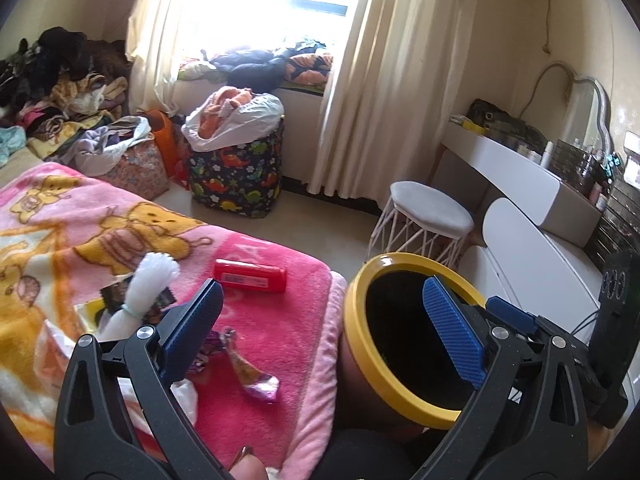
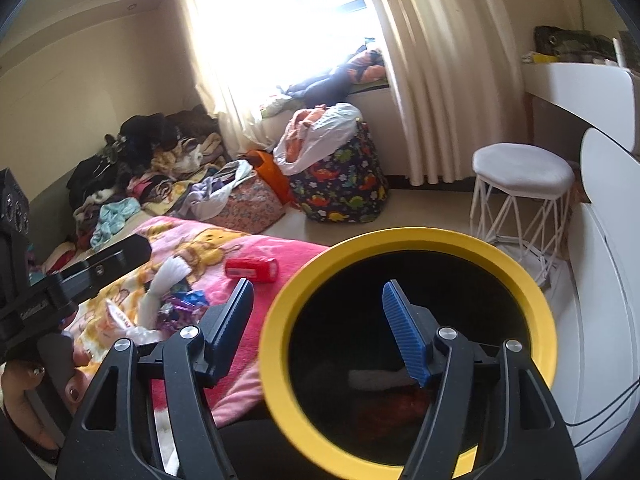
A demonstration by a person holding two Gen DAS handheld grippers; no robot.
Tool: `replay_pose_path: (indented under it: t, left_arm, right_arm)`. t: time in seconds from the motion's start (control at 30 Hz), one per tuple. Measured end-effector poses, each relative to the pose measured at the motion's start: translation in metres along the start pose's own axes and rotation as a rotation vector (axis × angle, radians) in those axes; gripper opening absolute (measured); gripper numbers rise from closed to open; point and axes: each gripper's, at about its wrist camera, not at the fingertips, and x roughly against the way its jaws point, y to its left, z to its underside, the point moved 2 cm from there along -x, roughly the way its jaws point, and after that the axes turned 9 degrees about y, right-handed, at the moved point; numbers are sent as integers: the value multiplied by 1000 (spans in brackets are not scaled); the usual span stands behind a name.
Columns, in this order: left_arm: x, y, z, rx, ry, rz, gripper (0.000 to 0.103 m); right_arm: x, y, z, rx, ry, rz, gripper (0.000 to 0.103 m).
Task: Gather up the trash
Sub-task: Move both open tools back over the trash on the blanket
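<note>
The step in hand looked like a drop into the bin (image 2: 404, 248): the right gripper (image 2: 316, 332) hung over the yellow rim with its fingers (image 2: 404, 332) spread wide and nothing between them, one finger above the dark mouth and the other just outside the rim, over the pink blanket (image 2: 256, 304). Some pale and reddish scraps lay at the bottom of the bin, too dim to name. The left gripper (image 1: 324, 332) was likewise open and empty, one finger over the bin's mouth, the other over the bed; a hand (image 2: 36, 396) on its handle showed in the right view. The trash not yet gathered lay on the blanket, all on the side of the bin where the bed was: a red pack (image 1: 251, 275) nearest the bin, a purple wrapper (image 1: 260, 380) near the bed's edge, more crumpled purple foil (image 2: 184, 302) beyond it, and a white tied bundle (image 1: 150, 292) farthest from the bin. The next move, as I judged it, called for swinging an open gripper away from the bin to the bed, lowering the fingers astride one piece, the red pack or the wrapper being handiest, and closing gently, since the soft blanket could bunch up between the fingers.
</note>
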Motion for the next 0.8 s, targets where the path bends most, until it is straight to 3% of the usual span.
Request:
replay_pose_path:
  t: [0.8]
  left_arm:
    - [32,85,11,147,-35,-124,92]
  right_arm:
    - [-39,96,11,224,136,-127,65]
